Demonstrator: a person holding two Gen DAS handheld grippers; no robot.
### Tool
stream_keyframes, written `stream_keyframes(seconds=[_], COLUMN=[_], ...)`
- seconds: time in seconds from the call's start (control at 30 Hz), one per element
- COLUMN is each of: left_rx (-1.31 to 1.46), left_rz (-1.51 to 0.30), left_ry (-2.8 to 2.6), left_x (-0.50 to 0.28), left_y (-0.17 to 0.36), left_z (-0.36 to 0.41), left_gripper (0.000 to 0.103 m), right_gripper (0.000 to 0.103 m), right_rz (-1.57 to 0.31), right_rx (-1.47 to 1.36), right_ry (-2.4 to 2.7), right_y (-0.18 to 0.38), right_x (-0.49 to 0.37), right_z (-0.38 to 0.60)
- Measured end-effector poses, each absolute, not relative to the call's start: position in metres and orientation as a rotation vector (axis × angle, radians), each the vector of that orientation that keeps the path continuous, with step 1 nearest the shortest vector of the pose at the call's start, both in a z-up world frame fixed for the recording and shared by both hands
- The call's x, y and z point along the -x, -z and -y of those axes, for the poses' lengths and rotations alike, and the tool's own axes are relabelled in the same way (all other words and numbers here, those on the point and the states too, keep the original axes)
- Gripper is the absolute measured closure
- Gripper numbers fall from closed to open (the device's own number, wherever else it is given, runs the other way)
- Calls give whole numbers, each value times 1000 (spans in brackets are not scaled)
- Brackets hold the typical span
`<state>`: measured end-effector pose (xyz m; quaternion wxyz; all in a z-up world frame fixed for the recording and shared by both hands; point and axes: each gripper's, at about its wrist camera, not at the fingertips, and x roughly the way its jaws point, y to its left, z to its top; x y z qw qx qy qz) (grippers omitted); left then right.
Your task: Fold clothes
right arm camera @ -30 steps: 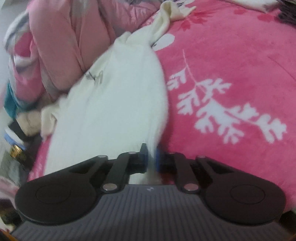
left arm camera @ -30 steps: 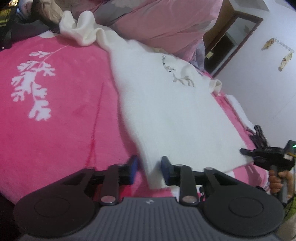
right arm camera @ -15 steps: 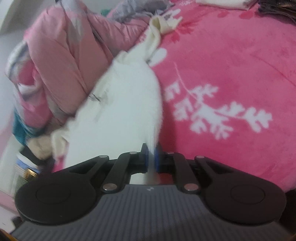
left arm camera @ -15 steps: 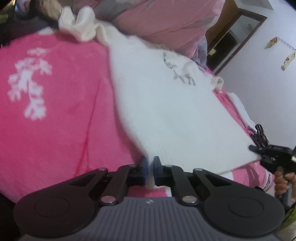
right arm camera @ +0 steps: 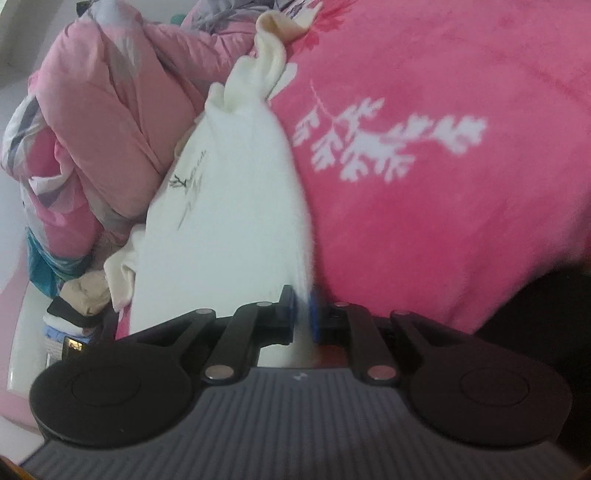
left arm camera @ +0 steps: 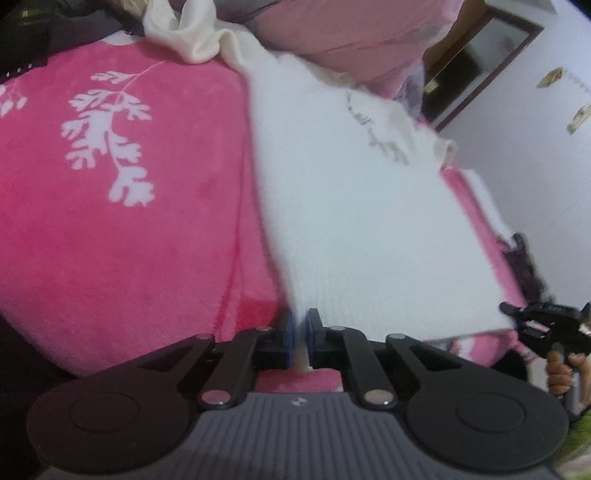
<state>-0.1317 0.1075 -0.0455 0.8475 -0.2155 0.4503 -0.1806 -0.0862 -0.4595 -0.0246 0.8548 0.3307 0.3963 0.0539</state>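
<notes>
Blanket: a bright pink plush blanket with a white leaf-sprig print covers the bed and fills the left of the left wrist view; in the right wrist view it fills the right side.
Dark cloth: a dark heap sits at the far left corner, beyond the blanket.
Sweater: a white knit sweater lies spread on the blanket, ribbed hem toward both cameras, a small grey stitched motif near its chest.
Sleeve: 1 cream sleeve is bunched at the far end, against the quilt.
Left gripper: the left gripper has its 2 blue pads pressed on the near left corner of the sweater's hem, white knit pinched between them.
Quilt: a pink quilt is heaped behind the sweater; in the right wrist view the same heap stands to the sweater's left.
Right gripper: seen small at the right edge of the left wrist view, the right gripper bites the hem's other corner, a hand on its handle below; up close, the right gripper is clamped on the sweater, knit between its blue pads.
Hem: it runs taut and straight between the 2 grippers, lifted just off the blanket's edge.
Room: a dark-framed doorway and a pale wall lie beyond the bed on the right.
</notes>
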Motion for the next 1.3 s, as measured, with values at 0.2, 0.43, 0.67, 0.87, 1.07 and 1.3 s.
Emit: stream_keyframes(seconds=[0.2,0.43,0.67,0.87,1.07,1.3], left_rx=[378,432,522,555,523,451], left_rz=[-831,-766,-783,-765,-744,-744], left_ry=[276,262,254,221,204,250], left_x=[140,98,89,93,111,135], left_y=[23,23,33,33,29,32], left_z=[-132,-130,-141,-149,-149,-138], left_gripper=[75,74,74,74,74,69], right_gripper=[80,79,72,69,66,100], right_rz=[-698,-768,-674,-579,-476,-630], right_rx=[-459,-207,284,498,720,330], right_ry=[-133,-578,-929,-1106,-1102,-1070], right_y=[-33,-22,3,14,35,13], right_x=[88,30,88,124,139,92], right_z=[432,270,144,99,80,114])
